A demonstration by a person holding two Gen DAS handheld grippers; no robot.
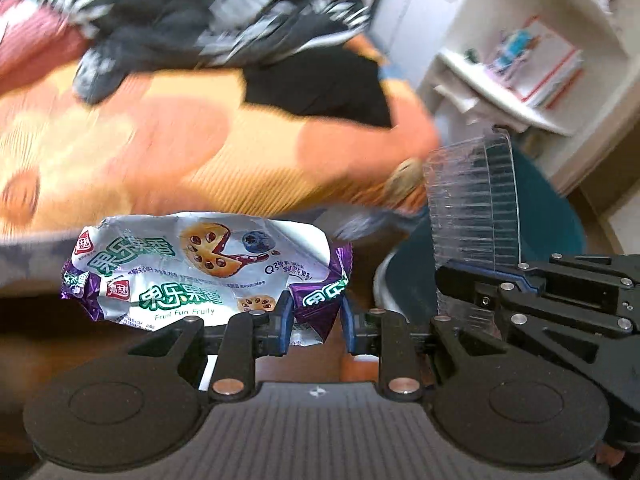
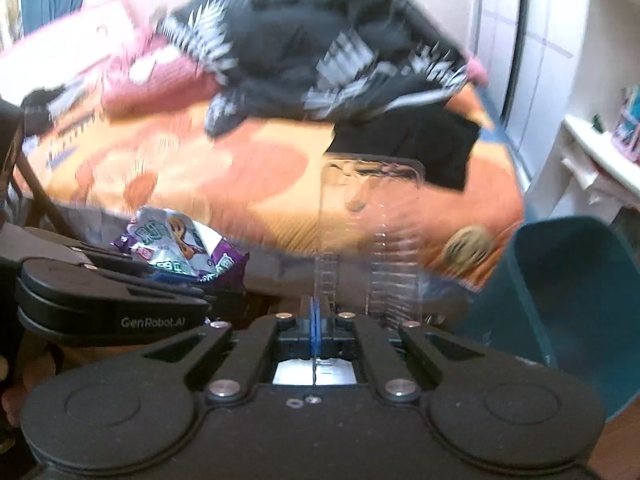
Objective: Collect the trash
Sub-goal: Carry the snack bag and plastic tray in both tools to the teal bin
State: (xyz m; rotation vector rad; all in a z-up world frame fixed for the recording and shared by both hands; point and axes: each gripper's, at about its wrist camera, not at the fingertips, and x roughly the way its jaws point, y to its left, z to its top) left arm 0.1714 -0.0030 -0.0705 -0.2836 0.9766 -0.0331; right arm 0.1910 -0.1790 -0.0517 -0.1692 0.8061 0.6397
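My left gripper is shut on a crumpled purple and white snack wrapper and holds it in the air in front of the bed. The wrapper also shows in the right wrist view. My right gripper is shut on the edge of a clear ribbed plastic tray that stands upright above its fingers. In the left wrist view the tray and the right gripper are at the right. A teal trash bin stands to the right of the tray.
A bed with an orange patterned cover fills the background, with dark patterned clothes and a black cloth on it. A small round brown object lies at the bed's edge. A white shelf holds books at the right.
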